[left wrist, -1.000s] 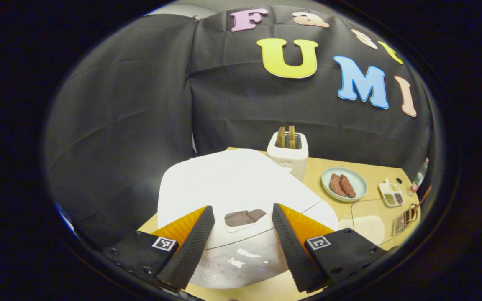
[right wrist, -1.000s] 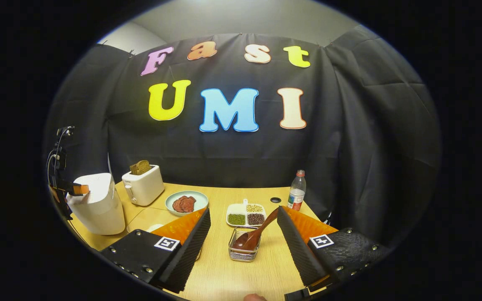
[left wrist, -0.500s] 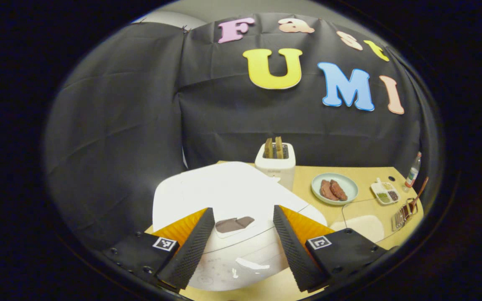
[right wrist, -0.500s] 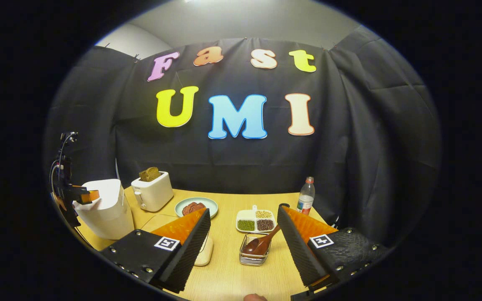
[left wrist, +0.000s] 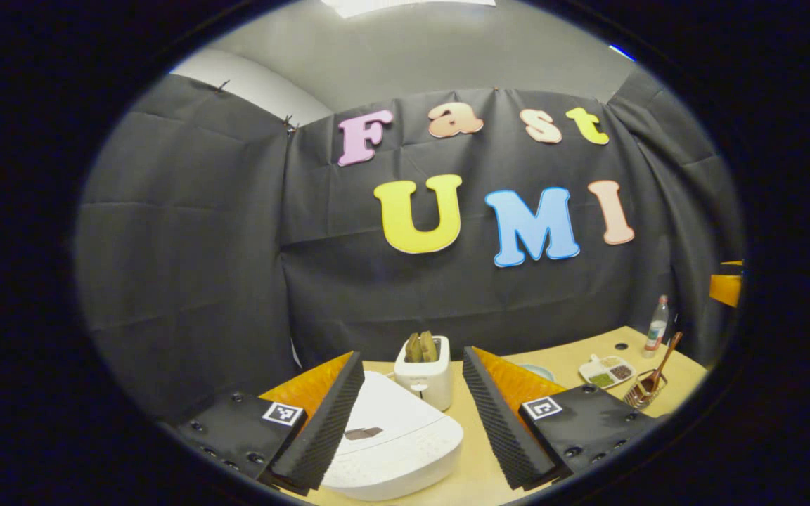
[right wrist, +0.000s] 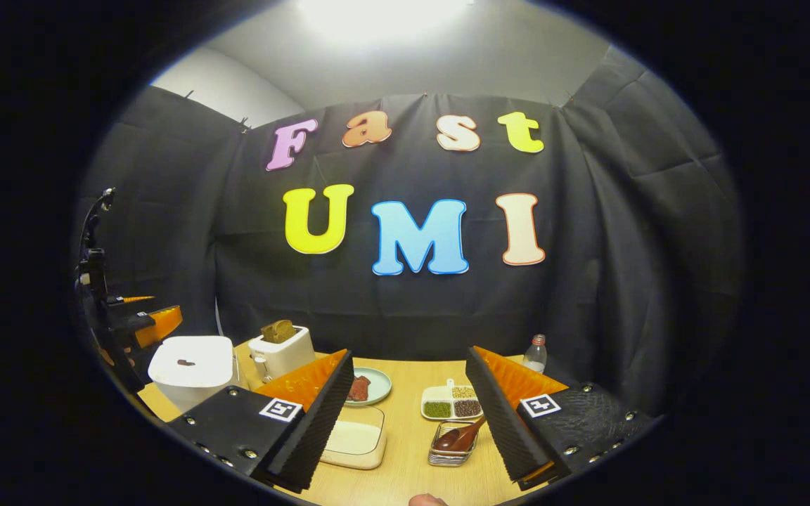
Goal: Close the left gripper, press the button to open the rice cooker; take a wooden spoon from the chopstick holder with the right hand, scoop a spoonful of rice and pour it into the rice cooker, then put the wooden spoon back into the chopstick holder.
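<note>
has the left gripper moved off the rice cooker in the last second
Yes. The left gripper has pulled up and back: the rice cooker now sits smaller and lower between its open fingers.

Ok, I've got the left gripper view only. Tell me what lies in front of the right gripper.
Observer: A shallow tray of rice sits on the table just ahead of the right gripper, by its left finger.
Operator: Give me the right gripper's state.
Observer: Its jaws stand wide open and hold nothing. The wooden spoon lies in the chopstick holder ahead of them.
Operator: Report the plate next.
Observer: The plate holds reddish-brown slices and sits beyond the rice tray.
</note>
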### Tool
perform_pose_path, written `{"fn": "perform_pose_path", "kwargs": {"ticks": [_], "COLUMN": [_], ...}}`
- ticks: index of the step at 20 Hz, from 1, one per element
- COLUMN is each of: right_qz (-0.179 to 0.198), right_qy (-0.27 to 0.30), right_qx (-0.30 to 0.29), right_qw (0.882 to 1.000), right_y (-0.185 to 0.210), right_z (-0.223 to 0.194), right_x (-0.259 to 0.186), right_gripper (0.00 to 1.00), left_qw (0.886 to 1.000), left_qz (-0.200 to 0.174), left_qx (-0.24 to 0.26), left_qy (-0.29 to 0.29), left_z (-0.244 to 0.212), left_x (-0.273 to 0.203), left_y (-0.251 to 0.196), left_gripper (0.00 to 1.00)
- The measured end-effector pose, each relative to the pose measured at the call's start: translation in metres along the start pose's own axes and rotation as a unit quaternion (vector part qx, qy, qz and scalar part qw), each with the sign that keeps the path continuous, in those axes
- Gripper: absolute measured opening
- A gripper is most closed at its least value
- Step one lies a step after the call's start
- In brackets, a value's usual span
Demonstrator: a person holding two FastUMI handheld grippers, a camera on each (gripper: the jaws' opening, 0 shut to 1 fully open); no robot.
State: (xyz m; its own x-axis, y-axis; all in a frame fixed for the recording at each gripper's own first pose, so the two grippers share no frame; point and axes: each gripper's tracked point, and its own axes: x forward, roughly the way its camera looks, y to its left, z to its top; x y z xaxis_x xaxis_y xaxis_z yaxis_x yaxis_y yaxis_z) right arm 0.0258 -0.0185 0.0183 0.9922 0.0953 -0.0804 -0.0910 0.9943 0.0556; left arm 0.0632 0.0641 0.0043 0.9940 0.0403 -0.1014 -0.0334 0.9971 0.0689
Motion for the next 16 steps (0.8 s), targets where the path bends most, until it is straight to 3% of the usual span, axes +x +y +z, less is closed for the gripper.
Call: {"fn": "perform_pose_path", "kwargs": {"ticks": [8,16], "right_qz": [0.016,0.018], "right_qy": [-0.047,-0.061], "right_qx": [-0.024,-0.02], "right_qw": [0.998,0.998], "right_y": [0.032,0.04], "right_z": [0.016,0.021], "right_x": [-0.024,-0.029], "right_gripper": [0.97,0.97], "left_qw": [0.997,0.996], "left_qz": [-0.008,-0.016], "left_qx": [-0.048,-0.055], "left_qy": [-0.053,-0.066], "left_z": [0.022,0.028], "left_x": [-0.061,-0.083], "left_y": [-0.016,-0.022], "left_gripper": [0.98,0.99]}}
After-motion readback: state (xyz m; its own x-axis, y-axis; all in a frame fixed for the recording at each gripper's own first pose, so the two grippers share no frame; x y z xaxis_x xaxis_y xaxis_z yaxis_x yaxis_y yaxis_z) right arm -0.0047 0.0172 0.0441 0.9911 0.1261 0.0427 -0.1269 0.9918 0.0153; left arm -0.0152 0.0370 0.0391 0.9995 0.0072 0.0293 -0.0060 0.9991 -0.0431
